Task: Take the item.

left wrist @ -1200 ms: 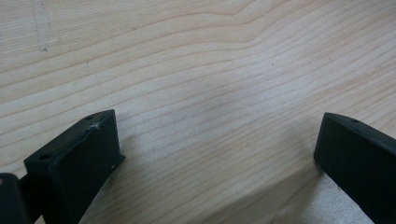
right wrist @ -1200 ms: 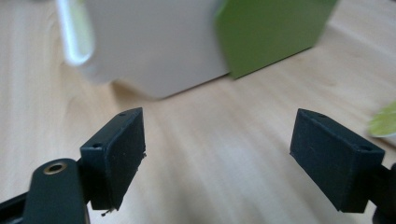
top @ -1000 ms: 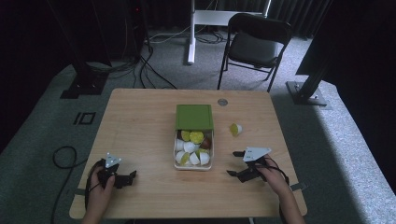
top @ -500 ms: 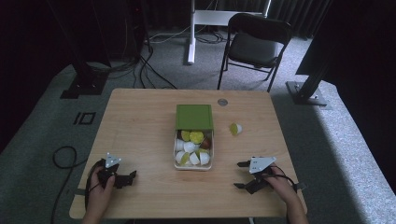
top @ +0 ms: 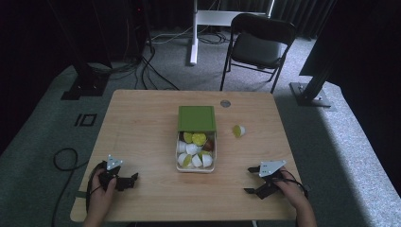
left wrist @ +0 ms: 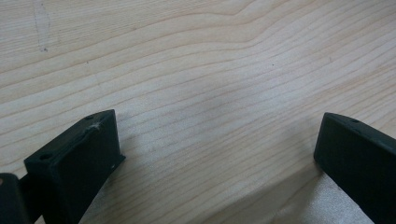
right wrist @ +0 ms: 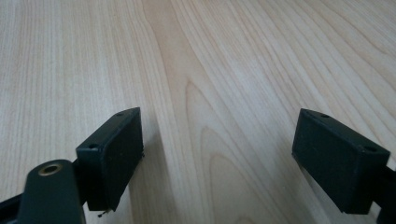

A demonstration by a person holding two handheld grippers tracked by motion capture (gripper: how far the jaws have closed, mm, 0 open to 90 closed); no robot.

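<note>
A clear box (top: 196, 166) with a green lid (top: 196, 118) slid back stands in the middle of the wooden table (top: 142, 123); several white, yellow-green and brown pieces lie in it. One loose yellow-and-white piece (top: 238, 131) rests on the table to the box's right. My left gripper (top: 128, 180) lies on the table near the front left corner, open, with bare wood between its jaws (left wrist: 219, 135). My right gripper (top: 250, 179) rests near the front right edge, also open, nothing between its jaws (right wrist: 217, 140).
A small round grey disc (top: 225, 103) sits near the table's far edge. Beyond the table stand a black folding chair (top: 257, 45), a white stand (top: 194, 33) and dark frame legs with cables on the carpet.
My right gripper has moved back toward the front edge and down onto the table. The left gripper has stayed where it was.
</note>
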